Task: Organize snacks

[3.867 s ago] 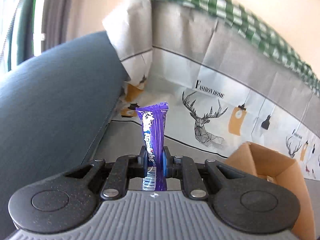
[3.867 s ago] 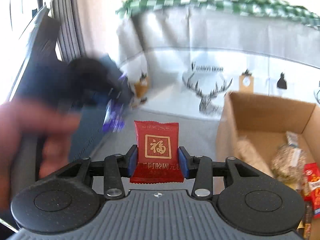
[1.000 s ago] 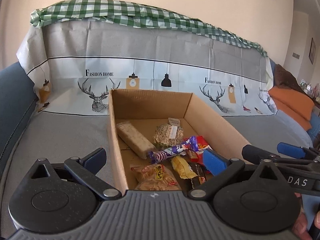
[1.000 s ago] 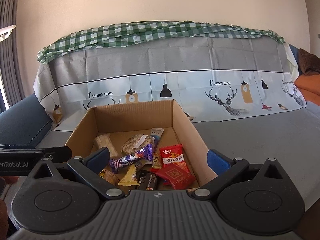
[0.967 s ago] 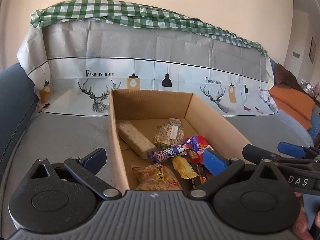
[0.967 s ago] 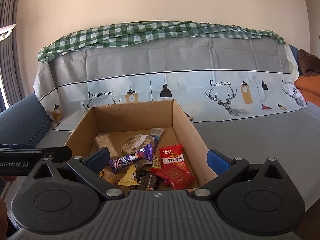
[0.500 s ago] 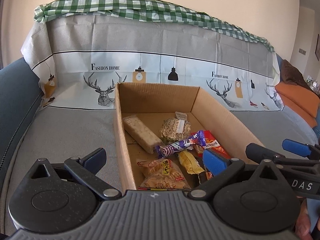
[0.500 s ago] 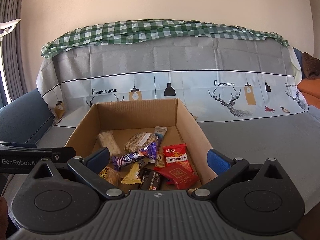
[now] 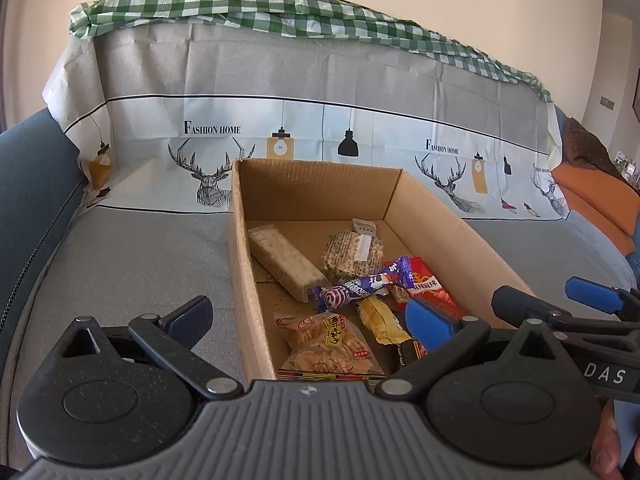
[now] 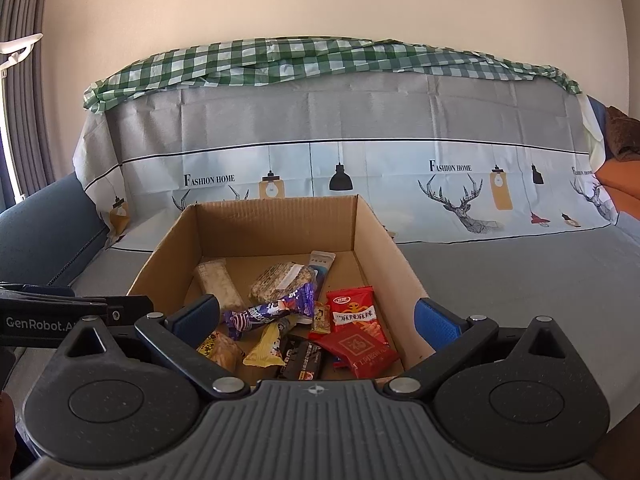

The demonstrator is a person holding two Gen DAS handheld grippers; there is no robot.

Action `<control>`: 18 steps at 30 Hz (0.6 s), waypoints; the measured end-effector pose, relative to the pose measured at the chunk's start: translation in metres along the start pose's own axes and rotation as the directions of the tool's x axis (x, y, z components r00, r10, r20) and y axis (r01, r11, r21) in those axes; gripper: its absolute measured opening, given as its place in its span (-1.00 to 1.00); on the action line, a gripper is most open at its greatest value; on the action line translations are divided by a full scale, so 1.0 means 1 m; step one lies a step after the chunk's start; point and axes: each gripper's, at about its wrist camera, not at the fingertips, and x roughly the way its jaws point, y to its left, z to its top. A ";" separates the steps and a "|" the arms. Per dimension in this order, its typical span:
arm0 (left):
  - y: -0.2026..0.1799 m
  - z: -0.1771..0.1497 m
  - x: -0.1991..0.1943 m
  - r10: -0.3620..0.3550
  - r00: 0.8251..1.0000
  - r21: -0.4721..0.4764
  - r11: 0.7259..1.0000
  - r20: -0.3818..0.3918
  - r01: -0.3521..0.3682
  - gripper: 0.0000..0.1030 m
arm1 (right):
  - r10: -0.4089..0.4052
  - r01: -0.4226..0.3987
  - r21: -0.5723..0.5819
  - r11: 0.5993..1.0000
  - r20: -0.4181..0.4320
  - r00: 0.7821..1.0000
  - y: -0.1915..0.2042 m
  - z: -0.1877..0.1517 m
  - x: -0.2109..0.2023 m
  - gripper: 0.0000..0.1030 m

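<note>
box [image 10: 384,248]: matt corrugated cardboard | wrappers [image 10: 352,316]: glossy plastic | cover [image 10: 500,280]: matt grey cloth | claw [image 10: 316,316]: matt speckled plastic

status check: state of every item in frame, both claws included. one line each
left claw: open, empty
right claw: open, empty
cardboard box: open-topped, on the covered sofa
purple candy bar: in box, lying across other snacks
red square packet: in box, flat
red spicy strip pack: in box, face up
yellow wrapper: in box, sealed
pale bar: in box, along the left wall
</note>
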 end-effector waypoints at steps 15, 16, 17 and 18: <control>0.000 0.000 0.001 0.000 1.000 0.001 1.000 -0.003 0.000 0.99 | 0.001 -0.001 -0.003 1.000 0.002 1.000 0.001 0.000 0.000 0.99; 0.000 0.000 0.001 -0.001 1.000 0.002 1.000 -0.001 0.001 0.99 | 0.000 0.000 -0.003 1.000 0.003 1.000 0.001 0.000 0.000 0.99; 0.000 0.000 0.002 -0.002 1.000 0.003 1.000 0.000 0.002 0.99 | 0.001 -0.001 -0.001 1.000 0.003 1.000 0.001 0.000 0.000 0.99; 0.000 0.000 0.002 -0.002 1.000 0.002 1.000 -0.002 0.002 0.99 | 0.002 -0.002 -0.002 1.000 0.002 1.000 0.001 0.000 0.000 0.99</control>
